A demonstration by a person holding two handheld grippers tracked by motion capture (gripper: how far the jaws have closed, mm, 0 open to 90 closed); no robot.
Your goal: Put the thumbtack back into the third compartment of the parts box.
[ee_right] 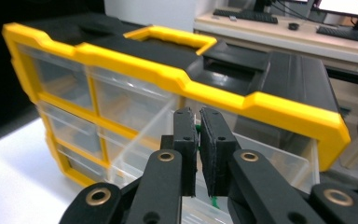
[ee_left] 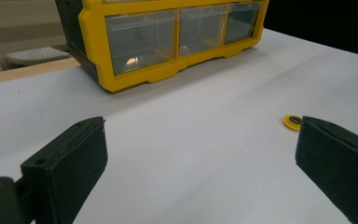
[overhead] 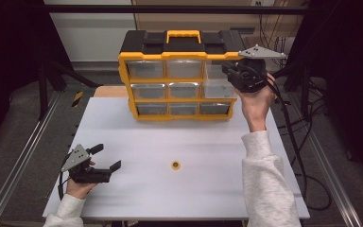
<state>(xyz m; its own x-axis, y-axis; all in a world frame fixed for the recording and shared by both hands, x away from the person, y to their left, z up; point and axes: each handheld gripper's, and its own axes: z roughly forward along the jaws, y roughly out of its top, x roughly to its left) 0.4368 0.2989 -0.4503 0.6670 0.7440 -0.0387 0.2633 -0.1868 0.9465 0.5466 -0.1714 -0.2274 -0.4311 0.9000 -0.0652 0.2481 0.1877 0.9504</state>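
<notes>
right hand-held gripper pinching something small over an open drawer

the right hand-held gripper (ee_right: 197,154) is clenched, its two black jaws nearly together with a thin sliver of something small pinched between them; a bit of white shows at the top of the gap and a bit of green below, too small to tell what it is. in the high view this right hand-held gripper (overhead: 231,71) is held up at the right side of the drawer cabinet (overhead: 179,75), at the level of its top and middle rows. just beneath and beyond the jaws in the right gripper view is a clear plastic drawer (ee_right: 270,163), pulled out from the top right corner of the cabinet. the other drawers look pushed in.

the left hand-held gripper (overhead: 108,157) is released, its jaws spread wide with nothing between them. it rests low near the front left part of the white tabletop (overhead: 137,137), pointing across the surface. in the left gripper view a small yellow ring (ee_left: 292,122) lies flat on the tabletop just beside the far jaw; in the high view it sits near the middle front of the tabletop, well apart from the cabinet.

the cabinet is yellow and black with a yellow carry handle (overhead: 183,35) on top, standing upright at the far edge of the tabletop.
</notes>
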